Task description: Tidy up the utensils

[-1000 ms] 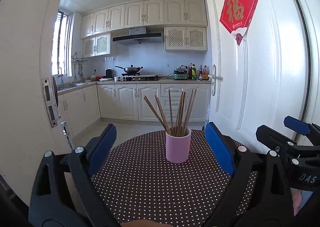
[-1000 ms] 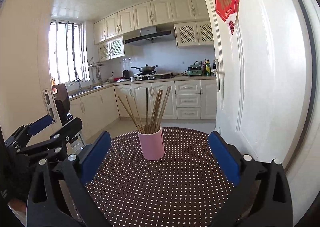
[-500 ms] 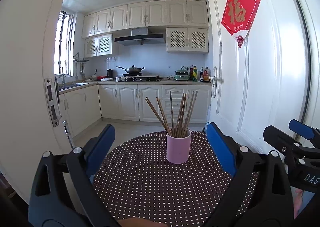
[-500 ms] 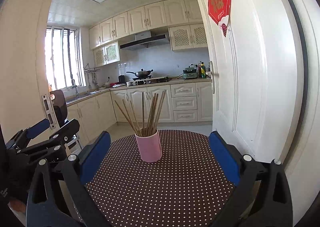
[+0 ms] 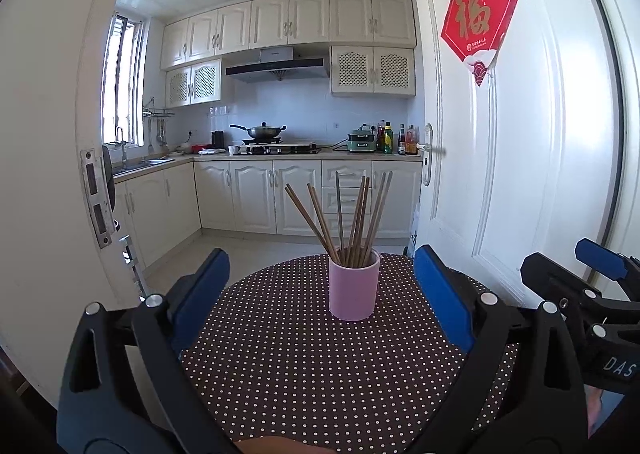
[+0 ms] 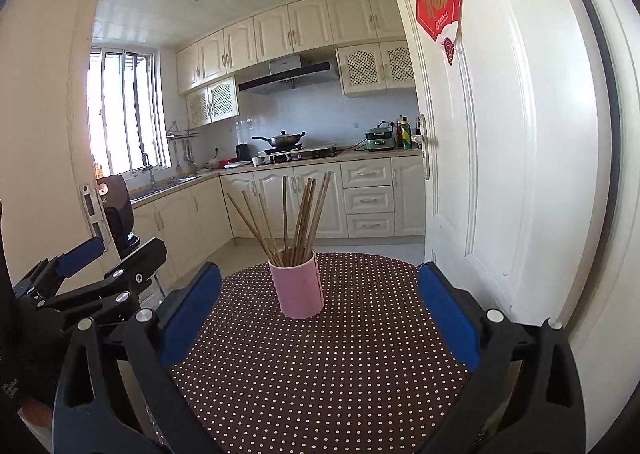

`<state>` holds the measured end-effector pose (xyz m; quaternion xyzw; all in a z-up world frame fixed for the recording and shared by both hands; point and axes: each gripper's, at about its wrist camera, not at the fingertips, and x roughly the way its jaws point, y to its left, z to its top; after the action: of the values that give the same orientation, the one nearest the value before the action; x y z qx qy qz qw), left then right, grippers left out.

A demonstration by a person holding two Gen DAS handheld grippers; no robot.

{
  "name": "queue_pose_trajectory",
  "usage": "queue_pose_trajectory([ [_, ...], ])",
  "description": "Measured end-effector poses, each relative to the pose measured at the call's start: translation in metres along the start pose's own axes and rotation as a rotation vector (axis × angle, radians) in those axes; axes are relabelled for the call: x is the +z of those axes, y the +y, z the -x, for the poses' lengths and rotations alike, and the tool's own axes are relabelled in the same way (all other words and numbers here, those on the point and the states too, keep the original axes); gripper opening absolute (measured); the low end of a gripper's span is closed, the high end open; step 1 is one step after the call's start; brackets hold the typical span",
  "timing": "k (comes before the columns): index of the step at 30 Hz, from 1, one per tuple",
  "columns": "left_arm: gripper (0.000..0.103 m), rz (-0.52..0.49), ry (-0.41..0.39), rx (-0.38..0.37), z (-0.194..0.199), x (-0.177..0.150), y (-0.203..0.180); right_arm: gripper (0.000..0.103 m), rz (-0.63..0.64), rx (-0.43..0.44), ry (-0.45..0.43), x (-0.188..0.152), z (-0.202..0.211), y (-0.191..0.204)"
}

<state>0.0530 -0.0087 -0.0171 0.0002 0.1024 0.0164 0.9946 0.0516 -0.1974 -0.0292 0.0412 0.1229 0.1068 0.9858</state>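
Note:
A pink cup (image 5: 354, 284) stands upright on a round table with a brown polka-dot cloth (image 5: 300, 366). Several wooden chopsticks (image 5: 352, 218) stand fanned out in it. The cup (image 6: 299, 286) and chopsticks (image 6: 294, 220) also show in the right wrist view. My left gripper (image 5: 320, 290) is open and empty, held back from the cup. My right gripper (image 6: 316, 306) is open and empty, also short of the cup. Each gripper shows at the edge of the other's view: the right one (image 5: 592, 274), the left one (image 6: 92, 266).
A white door (image 5: 512, 134) with a red paper decoration (image 5: 478, 16) stands open close on the right of the table. A door frame (image 5: 52, 174) is on the left. A kitchen with cabinets and a stove (image 5: 276, 150) lies behind.
Both grippers have drifted slightly; the cup sits a little lower and nearer the middle of each view. Nothing was grasped or released.

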Motion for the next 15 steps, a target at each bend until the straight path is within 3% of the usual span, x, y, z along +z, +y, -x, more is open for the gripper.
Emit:
queue_pose_trajectory([
  [15, 0.092, 0.0, -0.014, 0.003, 0.001, 0.0007, 0.0021, 0.095, -0.003, 0.015, 0.007, 0.0005, -0.0032, 0.0015],
])
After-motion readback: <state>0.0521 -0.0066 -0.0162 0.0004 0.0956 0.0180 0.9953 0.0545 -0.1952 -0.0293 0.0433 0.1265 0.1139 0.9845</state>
